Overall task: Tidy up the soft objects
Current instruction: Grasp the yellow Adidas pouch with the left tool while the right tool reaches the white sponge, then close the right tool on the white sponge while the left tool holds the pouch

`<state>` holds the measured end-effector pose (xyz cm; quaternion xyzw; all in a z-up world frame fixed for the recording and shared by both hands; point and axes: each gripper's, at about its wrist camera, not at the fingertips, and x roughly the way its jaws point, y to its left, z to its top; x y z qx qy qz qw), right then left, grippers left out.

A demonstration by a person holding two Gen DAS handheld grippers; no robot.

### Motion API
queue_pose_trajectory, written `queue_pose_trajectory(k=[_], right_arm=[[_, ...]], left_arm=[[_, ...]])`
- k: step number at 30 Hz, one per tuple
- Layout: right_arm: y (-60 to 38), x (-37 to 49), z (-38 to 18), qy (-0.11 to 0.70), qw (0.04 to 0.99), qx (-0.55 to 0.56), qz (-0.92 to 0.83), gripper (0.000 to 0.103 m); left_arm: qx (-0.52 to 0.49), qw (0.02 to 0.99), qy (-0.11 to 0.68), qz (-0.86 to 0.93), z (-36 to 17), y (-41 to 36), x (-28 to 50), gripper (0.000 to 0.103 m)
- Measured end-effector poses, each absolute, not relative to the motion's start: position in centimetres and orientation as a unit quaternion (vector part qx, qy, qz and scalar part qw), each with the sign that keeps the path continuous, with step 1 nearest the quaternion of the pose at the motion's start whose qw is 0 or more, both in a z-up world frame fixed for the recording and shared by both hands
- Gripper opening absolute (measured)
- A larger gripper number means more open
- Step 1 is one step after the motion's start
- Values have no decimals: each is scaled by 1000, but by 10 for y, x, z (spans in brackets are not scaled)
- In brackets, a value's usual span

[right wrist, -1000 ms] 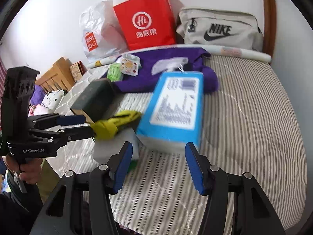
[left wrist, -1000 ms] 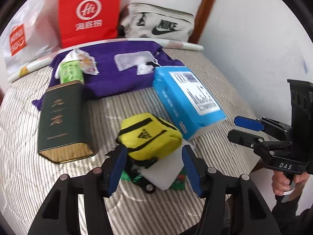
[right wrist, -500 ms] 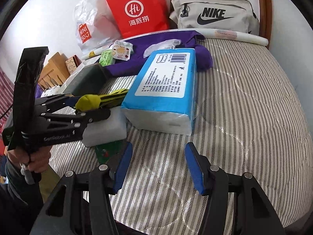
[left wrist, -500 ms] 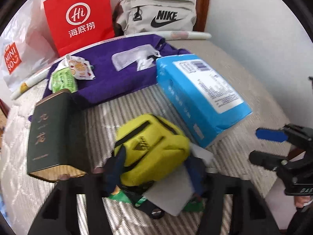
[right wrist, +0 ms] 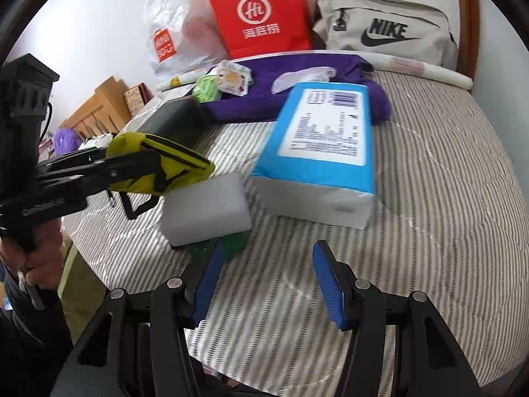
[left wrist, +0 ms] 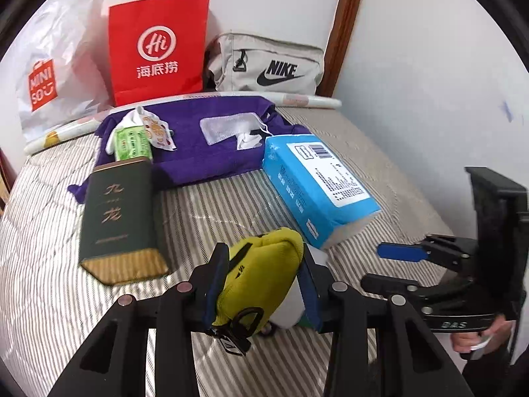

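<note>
My left gripper (left wrist: 264, 281) is shut on a small yellow pouch (left wrist: 261, 278) with black trim and holds it lifted above the striped bed (left wrist: 215, 208). In the right wrist view the pouch (right wrist: 155, 165) hangs in the left gripper (right wrist: 155, 168) above a white sponge block (right wrist: 206, 210) lying on a green packet (right wrist: 228, 246). My right gripper (right wrist: 266, 284) is open and empty, low over the bed in front of the sponge and the blue tissue pack (right wrist: 320, 152). It shows at the right of the left wrist view (left wrist: 390, 264).
A dark green tin (left wrist: 119, 221) lies left. A purple cloth (left wrist: 211, 139) at the back carries small packets (left wrist: 132, 140). A red paper bag (left wrist: 158, 56), a white plastic bag (left wrist: 56, 66) and a grey Nike bag (left wrist: 267, 66) stand against the wall.
My left gripper closed on the yellow pouch and lifted it off the white sponge. My right gripper stayed open and moved a little closer to the sponge.
</note>
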<state>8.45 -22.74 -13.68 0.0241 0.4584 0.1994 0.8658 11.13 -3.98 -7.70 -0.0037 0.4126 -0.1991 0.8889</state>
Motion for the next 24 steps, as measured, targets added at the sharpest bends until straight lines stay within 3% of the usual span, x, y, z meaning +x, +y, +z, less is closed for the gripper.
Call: queue_pose_trajectory(k=[8,16,24], right_arm=[[-197,81,-137,455,863,2,220,56],[-173,86,-141,435,869,-17,235,80],[-167,95,-151,439,867,-8,235,84]], left_arm=[[-17,899,406,-165,-73,-1,81,39],[-50,898,414,-141,-89,31,80,39],[-66,894,415,-155,-98,36,81,39]])
